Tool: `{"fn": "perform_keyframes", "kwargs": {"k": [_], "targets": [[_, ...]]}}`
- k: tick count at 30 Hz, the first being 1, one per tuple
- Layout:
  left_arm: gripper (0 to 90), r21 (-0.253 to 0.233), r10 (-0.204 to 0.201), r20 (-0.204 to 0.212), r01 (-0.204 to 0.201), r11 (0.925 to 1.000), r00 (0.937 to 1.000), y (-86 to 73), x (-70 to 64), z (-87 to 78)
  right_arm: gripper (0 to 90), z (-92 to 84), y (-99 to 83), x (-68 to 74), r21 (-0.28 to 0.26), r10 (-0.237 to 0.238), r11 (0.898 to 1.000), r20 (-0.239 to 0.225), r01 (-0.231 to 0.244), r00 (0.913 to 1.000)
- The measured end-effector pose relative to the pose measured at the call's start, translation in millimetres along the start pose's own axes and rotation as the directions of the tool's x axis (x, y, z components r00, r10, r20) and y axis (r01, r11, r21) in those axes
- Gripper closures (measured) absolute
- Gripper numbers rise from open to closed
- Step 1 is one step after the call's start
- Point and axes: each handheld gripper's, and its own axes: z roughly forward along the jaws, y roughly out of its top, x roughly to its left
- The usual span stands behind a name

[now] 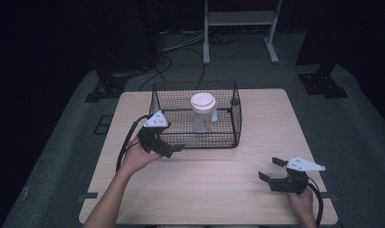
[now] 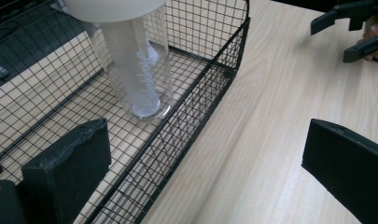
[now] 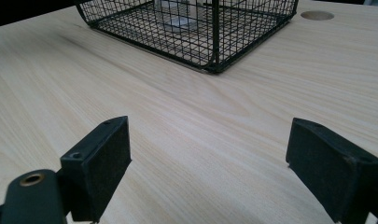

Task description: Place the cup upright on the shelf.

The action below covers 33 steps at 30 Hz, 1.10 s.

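Clear cup [image 1: 202,114] with a white lid [image 1: 202,101] is standing upright inside the black wire basket [image 1: 236,118] on the desk [image 1: 218,185].

Left gripper [image 1: 173,148] is hovering at the basket's near wall, its jaws released and straddling that wall, one jaw inside the basket and one outside over the desk, the cup just ahead of them. Right gripper [image 1: 271,169] is resting low over bare desk well apart from the basket, jaws spread wide, the basket's corner lying ahead of them.
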Motion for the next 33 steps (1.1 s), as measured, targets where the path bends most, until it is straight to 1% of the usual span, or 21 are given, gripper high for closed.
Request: {"fn": "perform_keyframes", "kwargs": {"k": [3,5,9,16,20,24,26,33], "targets": [[0.3,-0.003,0.005,-0.001,-0.005,1.0000,1.0000,-2.4,-3.1,-0.8,12.9,0.0,0.0,0.1,0.001,-0.001,1.000,0.000,0.001,1.0000],[0.3,-0.011,-0.002,0.005,0.002,0.9999,1.0000,-5.1,-5.1,-1.3,12.8,0.0,0.0,0.0,0.001,-0.001,1.000,0.000,0.001,1.0000],[0.3,-0.013,-0.008,0.010,0.009,0.9999,0.9999,-11.5,-9.1,-0.4,12.8,0.0,0.0,0.1,0.001,-0.001,1.000,-0.001,0.001,1.0000],[0.3,-0.021,-0.002,0.015,0.003,0.9998,0.9999,-17.8,-16.3,-1.6,12.8,0.0,0.0,0.2,0.001,-0.003,1.000,-0.001,0.003,1.0000],[0.3,-0.011,0.007,0.013,-0.007,0.9999,0.9999,-20.9,-19.8,-1.9,12.8,0.1,0.0,0.2,0.001,-0.003,1.000,-0.002,0.003,1.0000],[0.3,-0.009,0.006,0.016,-0.005,0.9999,0.9999,-26.5,-23.0,-1.6,12.8,0.0,0.0,0.2,0.002,-0.003,1.000,-0.002,0.003,1.0000],[0.3,-0.006,0.008,0.011,-0.008,0.9999,0.9999,-29.5,-24.8,-1.8,12.8,0.0,0.0,0.2,0.002,-0.003,1.000,-0.002,0.003,1.0000],[0.3,-0.027,-0.010,0.002,0.010,0.9996,0.9999,-42.2,-29.4,-6.1,12.8,-0.1,0.0,0.3,0.002,-0.005,1.000,-0.001,0.005,1.0000]]}}
